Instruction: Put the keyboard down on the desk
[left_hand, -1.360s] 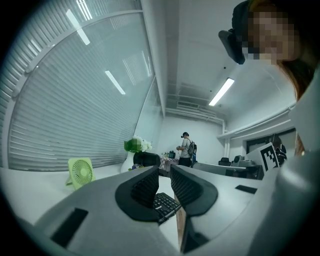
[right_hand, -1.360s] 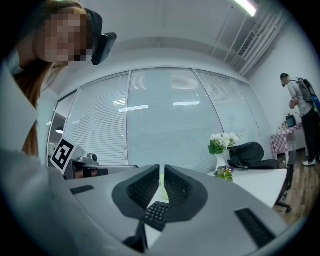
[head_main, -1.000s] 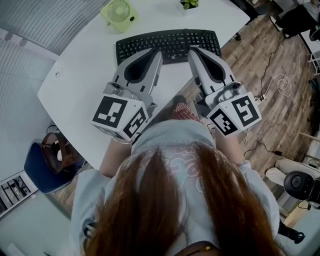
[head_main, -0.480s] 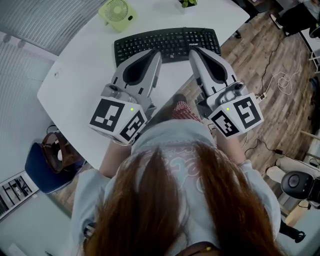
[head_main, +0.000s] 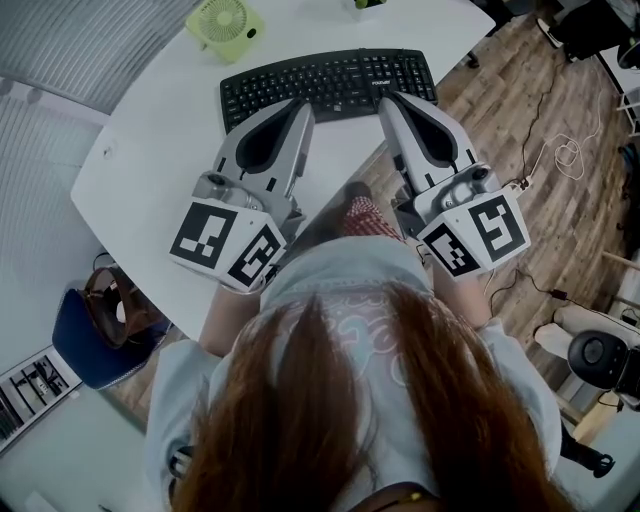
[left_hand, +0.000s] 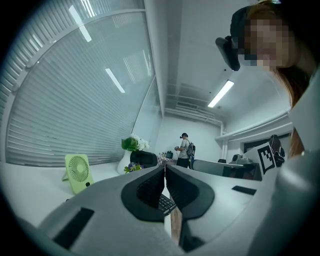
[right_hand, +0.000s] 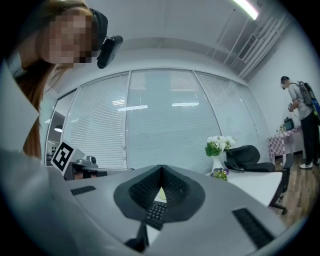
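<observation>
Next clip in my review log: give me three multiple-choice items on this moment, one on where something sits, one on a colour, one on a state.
1. Where does the keyboard lie?
A. on the white desk
B. on the wooden floor
C. on a shelf

2. What colour is the small fan?
A. red
B. light green
C. black

3. How do the jaws of the right gripper stand?
A. wide apart
B. clamped on the fan
C. together, with nothing between them

Key:
1 A: the head view shows it flat on the desktop.
2 B: its housing is light green in the head view and the left gripper view.
3 C: the right gripper view shows the tips meeting, and the keyboard shows only beyond them.
</observation>
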